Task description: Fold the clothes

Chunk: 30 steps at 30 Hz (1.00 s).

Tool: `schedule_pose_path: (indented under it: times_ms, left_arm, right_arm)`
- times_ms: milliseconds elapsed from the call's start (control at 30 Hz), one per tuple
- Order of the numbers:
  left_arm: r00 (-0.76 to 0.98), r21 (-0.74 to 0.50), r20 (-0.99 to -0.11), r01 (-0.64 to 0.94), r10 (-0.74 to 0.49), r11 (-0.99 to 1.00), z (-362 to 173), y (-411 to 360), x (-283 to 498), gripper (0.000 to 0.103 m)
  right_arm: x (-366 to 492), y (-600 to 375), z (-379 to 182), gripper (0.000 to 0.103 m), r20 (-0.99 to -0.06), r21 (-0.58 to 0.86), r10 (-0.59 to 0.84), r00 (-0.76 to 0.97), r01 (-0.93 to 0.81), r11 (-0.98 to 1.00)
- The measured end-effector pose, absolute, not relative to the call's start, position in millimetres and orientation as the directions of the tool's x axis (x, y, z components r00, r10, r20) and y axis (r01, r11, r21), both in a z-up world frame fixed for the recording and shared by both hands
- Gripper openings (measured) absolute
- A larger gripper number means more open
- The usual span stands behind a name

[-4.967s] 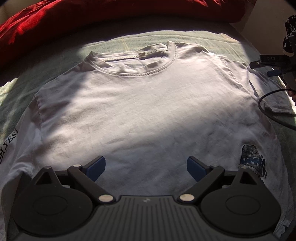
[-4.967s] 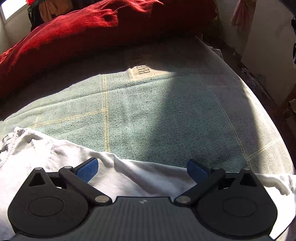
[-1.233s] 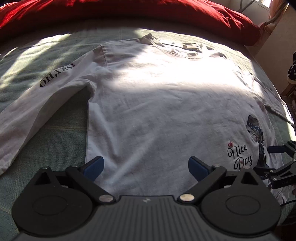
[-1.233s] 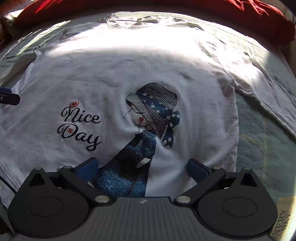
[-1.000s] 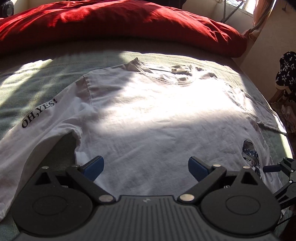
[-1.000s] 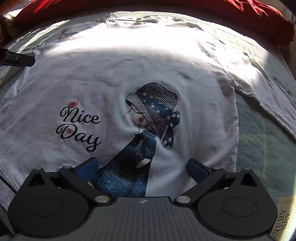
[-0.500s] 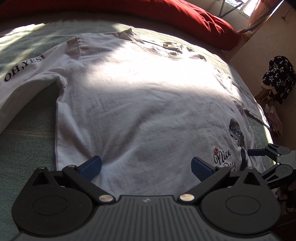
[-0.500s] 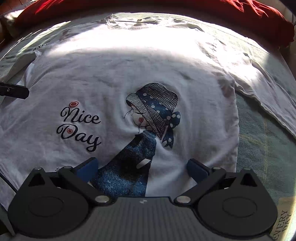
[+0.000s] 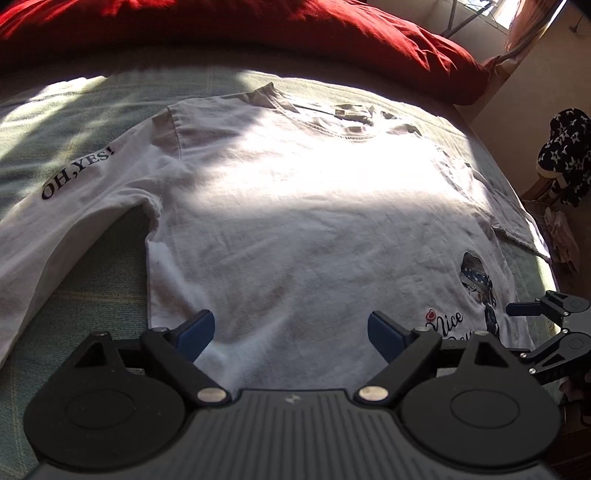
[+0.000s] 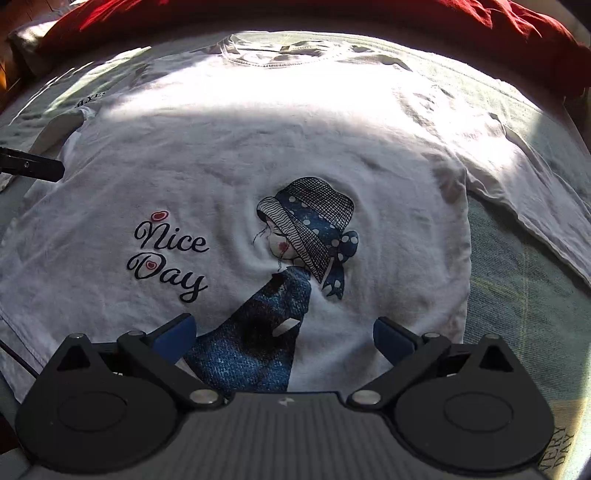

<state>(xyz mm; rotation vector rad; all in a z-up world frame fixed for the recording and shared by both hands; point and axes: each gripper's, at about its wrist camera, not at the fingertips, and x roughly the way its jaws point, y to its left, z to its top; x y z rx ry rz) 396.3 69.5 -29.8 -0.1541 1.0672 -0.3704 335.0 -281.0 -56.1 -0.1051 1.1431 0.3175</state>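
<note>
A white long-sleeved shirt (image 9: 295,221) of soft, lightly creased cotton lies spread flat, front up, on a pale green woven bed cover (image 9: 92,295) crossed by thin yellowish lines. Its ribbed round collar points toward the rumpled red blanket (image 9: 258,33) heaped just beyond the shirt. Low on the shirt's front is a print of a girl in a netted, polka-dotted blue hat (image 10: 306,236) with denim-textured clothing, and beside it curly black "Nice Day" lettering (image 10: 168,258) with small red hearts. One sleeve, stretched out from the shirt's side, carries block letters "OH,YES!" (image 9: 77,171).

The left gripper (image 9: 290,332) is released, its blue-padded jaws spread wide over the shirt's hem near the side seam, holding nothing. The right gripper (image 10: 282,334) is likewise spread apart and empty, over the hem at the bottom of the girl print
</note>
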Motion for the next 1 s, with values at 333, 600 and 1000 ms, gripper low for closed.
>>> schedule_pose_path:
  times_ms: [333,600,1000]
  left_arm:
    - [0.497,-0.119,-0.837,0.240,-0.227,0.964,-10.5,180.0,472.2,0.042]
    - [0.415,-0.030,-0.889,0.369,-0.194,0.929,-60.6,218.3,520.3,0.035]
    - [0.283,-0.065,-0.926,0.536,-0.252,0.842,-70.4,226.0,519.5,0.004]
  right_arm:
    - [356.1,-240.8,-33.5,0.103,-0.878,0.097,0.159,0.452,-0.157,0.983]
    - [372.2,-195.9,-30.4,0.103,-0.880,0.057,0.123,0.460,-0.155,0.986]
    - [391.2,-156.2,-27.6,0.103,-0.888,0.041,0.110,0.446,-0.161,0.986]
